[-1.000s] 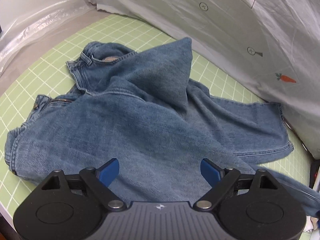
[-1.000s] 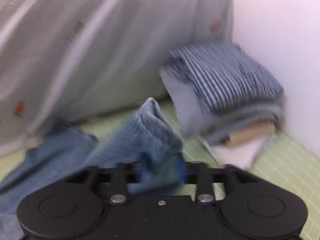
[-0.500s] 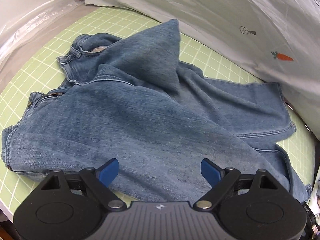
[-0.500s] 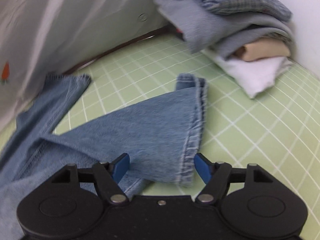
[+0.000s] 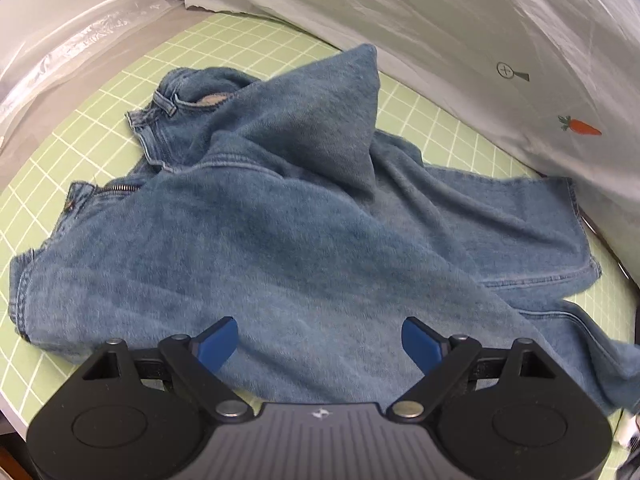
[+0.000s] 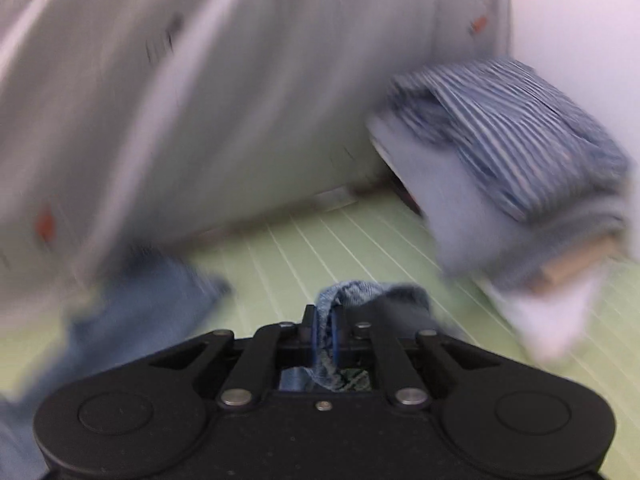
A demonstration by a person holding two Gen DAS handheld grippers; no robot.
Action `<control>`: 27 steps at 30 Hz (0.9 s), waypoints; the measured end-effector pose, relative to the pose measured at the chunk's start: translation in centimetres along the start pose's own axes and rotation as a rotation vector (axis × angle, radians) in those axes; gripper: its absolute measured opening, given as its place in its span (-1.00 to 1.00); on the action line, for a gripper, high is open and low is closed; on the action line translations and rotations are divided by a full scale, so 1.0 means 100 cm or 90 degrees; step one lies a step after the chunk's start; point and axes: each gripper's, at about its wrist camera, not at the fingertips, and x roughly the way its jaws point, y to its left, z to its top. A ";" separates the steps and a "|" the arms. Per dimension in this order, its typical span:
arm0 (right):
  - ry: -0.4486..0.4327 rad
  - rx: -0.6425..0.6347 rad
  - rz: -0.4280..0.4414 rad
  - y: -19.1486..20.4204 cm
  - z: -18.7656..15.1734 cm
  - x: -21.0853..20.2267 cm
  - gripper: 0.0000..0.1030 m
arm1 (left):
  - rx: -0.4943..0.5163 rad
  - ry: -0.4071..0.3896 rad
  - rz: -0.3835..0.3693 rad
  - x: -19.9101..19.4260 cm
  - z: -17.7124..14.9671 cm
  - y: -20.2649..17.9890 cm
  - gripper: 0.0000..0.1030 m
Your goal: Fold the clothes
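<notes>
jeans (image 5: pixel 304 240): heavy, limp denim, crumpled on counter (image 5: pixel 80 152) | left gripper (image 5: pixel 320 340): fingers spread, empty | right gripper (image 6: pixel 326 338): pinching a denim hem | best hold: hems, waistband

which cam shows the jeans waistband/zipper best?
Left wrist: the jeans lie sharp on the green mat, waistband and zipper visible. Right wrist is blurred, showing only a denim fold pinched in the right gripper.

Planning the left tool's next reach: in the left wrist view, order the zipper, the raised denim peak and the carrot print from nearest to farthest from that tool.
1. Zipper, left side of the jeans.
2. Denim peak, centre, far side.
3. Carrot print, on the right backdrop, farthest.
</notes>
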 end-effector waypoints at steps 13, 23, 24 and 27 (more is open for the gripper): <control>0.119 0.064 -0.248 -0.063 -0.055 0.016 0.38 | -0.028 0.032 0.033 0.016 0.007 0.009 0.76; 0.142 -0.004 -0.202 -0.066 -0.062 0.034 -0.92 | 0.018 0.027 0.025 0.018 0.011 -0.013 0.76; 0.132 -0.011 -0.206 -0.065 -0.060 0.025 -0.93 | 0.019 0.026 0.023 0.017 0.010 -0.013 0.76; 0.094 -0.030 -0.243 -0.064 -0.056 -0.014 -0.94 | 0.012 0.018 0.020 0.011 0.006 -0.009 0.76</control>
